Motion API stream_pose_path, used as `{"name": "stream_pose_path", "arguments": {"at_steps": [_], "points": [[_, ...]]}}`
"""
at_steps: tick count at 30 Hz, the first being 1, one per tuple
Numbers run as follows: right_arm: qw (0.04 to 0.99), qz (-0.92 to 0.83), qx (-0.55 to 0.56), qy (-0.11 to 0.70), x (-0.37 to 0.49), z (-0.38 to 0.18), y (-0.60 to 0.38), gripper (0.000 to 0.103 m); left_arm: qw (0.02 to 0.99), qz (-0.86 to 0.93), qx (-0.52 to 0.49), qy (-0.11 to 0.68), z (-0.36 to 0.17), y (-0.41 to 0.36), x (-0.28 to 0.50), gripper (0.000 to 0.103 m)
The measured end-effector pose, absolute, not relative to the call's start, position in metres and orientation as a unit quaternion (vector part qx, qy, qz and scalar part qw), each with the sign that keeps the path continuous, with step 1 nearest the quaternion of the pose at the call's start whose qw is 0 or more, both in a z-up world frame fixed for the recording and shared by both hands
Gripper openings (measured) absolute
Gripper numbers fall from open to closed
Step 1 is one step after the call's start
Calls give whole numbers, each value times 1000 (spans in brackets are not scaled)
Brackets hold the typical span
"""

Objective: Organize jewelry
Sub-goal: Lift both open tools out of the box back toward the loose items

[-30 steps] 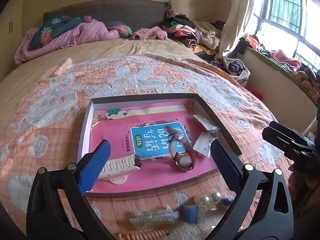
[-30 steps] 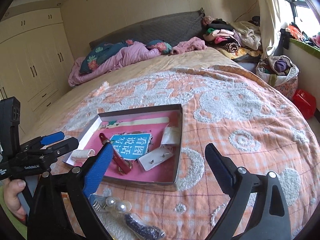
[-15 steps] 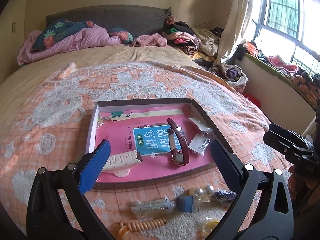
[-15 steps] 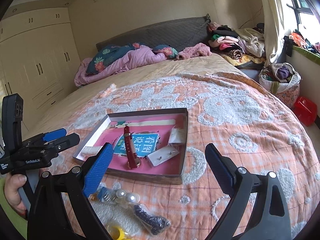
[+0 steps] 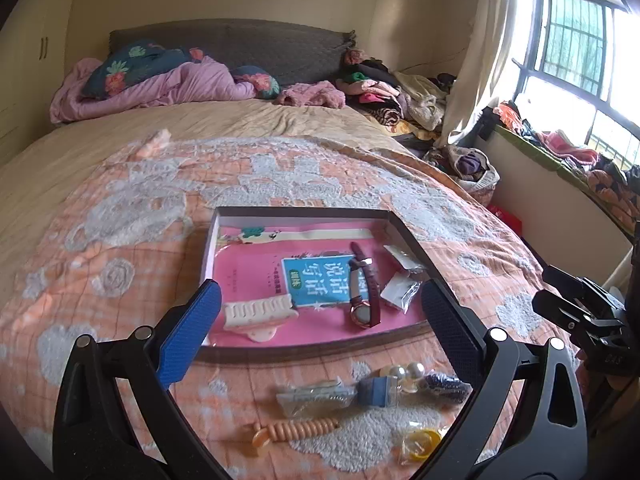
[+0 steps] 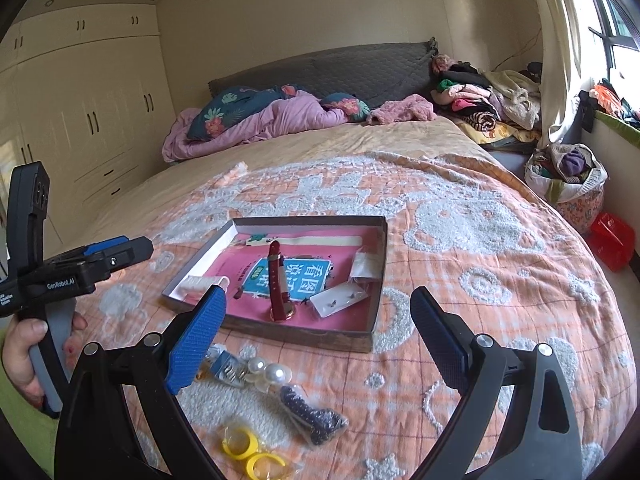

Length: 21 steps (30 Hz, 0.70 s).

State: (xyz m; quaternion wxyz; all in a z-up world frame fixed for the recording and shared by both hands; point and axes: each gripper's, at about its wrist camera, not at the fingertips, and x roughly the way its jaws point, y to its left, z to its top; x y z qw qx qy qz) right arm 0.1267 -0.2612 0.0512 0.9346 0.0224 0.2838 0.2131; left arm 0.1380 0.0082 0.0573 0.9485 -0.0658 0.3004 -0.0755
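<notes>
Both grippers have pulled back from the box [image 5: 404,232], left gripper [image 5: 320,320] and right gripper [image 6: 318,320] wide, empty. The watch [image 5: 362,284] lies inside; pearls [image 6: 268,370] and yellow rings [image 6: 252,454] wait outside.

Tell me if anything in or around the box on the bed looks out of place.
Yes. Several pieces lie loose on the blanket in front of the box: pearl earrings, yellow rings, a dark beaded piece. Inside, the red watch rests on its edge rather than flat.
</notes>
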Motion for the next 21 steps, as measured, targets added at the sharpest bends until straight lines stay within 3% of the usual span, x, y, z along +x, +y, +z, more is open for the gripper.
{"name": "stream_pose_path", "arguments": {"at_steps": [21], "points": [[916,230,-13,328,110,24,-249,92,934,-47,-58,349,22,26,109,93]]}}
